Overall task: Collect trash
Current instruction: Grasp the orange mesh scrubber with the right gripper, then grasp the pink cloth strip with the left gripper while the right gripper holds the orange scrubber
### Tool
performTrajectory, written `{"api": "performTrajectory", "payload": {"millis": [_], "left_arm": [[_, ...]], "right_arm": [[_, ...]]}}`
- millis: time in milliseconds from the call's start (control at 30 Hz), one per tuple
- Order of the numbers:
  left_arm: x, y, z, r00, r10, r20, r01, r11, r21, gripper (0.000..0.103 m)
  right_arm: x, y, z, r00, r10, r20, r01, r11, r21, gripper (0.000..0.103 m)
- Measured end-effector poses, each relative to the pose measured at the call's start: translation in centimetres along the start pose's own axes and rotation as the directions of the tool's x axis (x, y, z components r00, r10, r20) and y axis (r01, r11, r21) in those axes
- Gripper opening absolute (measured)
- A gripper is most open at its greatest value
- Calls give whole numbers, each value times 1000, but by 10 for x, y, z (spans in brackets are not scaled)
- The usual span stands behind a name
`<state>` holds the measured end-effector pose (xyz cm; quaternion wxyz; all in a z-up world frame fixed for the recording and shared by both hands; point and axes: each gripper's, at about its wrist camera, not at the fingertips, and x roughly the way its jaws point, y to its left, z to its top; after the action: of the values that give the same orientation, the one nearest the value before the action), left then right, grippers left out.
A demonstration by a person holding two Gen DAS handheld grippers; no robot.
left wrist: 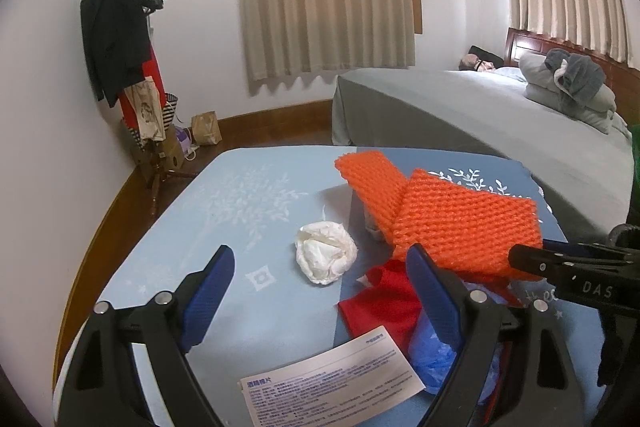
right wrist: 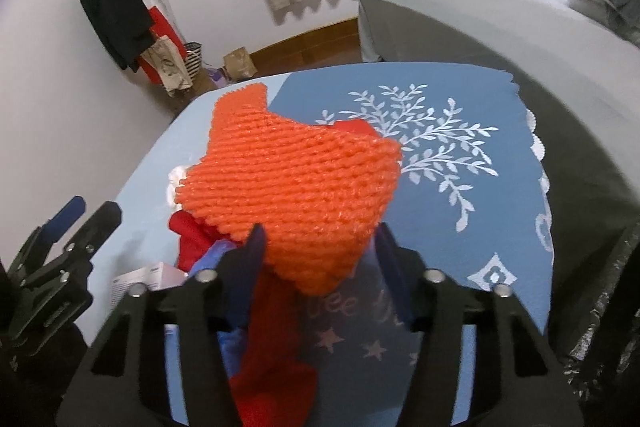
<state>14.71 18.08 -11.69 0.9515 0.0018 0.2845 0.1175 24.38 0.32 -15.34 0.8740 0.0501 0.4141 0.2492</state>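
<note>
An orange foam net [left wrist: 448, 211] lies raised over a small table with a blue cloth [left wrist: 240, 211]; my right gripper [right wrist: 320, 251] has its fingers around the net's near edge [right wrist: 296, 187], closed on it. A crumpled white tissue [left wrist: 326, 253] sits on the cloth, ahead of my open, empty left gripper [left wrist: 320, 279]. A red wrapper [left wrist: 384, 303], a blue plastic piece [left wrist: 436, 355] and a printed leaflet [left wrist: 332, 383] lie near the left gripper's right finger. The right gripper also shows in the left wrist view [left wrist: 516, 259].
A bed with grey cover [left wrist: 460, 111] stands behind the table on the right. A coat rack with clothes and bags [left wrist: 128, 75] stands in the far left corner. A small grey box [left wrist: 360, 211] sits under the net. The table edge is close on the right [right wrist: 540, 163].
</note>
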Motion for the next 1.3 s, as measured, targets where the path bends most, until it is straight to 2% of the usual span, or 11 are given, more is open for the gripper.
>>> {"api": "performTrajectory", "payload": {"millis": [67,133,267,467,733,933,1133,1300], "left_arm": [[-1,-1,1,1000,0,1,0,1000,3,86],[-2,-3,2,1000,-3,1,3,1000,4,86],[-4,-4,1,1000,-9,0,9,1000,8,86],[-6,-8,1,1000,-18,-2,18,1000,11,86],[-7,-16,1,999,-36,-1,36,999,23,86],[-2,-27,2,998,-68,-4,68,997,31,86],[7,-45,1,993,-113,-20,114,992,53,79],[16,-64,2,988,-151,-34,153,986,63,78]], "right_arm": [[-4,0,0,1000,16,3,-16,1000,-2,31],[-10,0,1,999,34,16,-34,999,-2,23],[-23,0,0,997,67,42,-67,998,-10,17],[-48,-7,-4,994,75,85,-76,997,7,16],[-83,-37,-8,986,49,156,-62,995,81,15],[-94,-60,-12,984,-17,178,-6,992,126,15],[-97,-78,-18,981,-64,181,33,985,168,15],[-94,-86,-22,980,-102,172,69,979,190,15]]}}
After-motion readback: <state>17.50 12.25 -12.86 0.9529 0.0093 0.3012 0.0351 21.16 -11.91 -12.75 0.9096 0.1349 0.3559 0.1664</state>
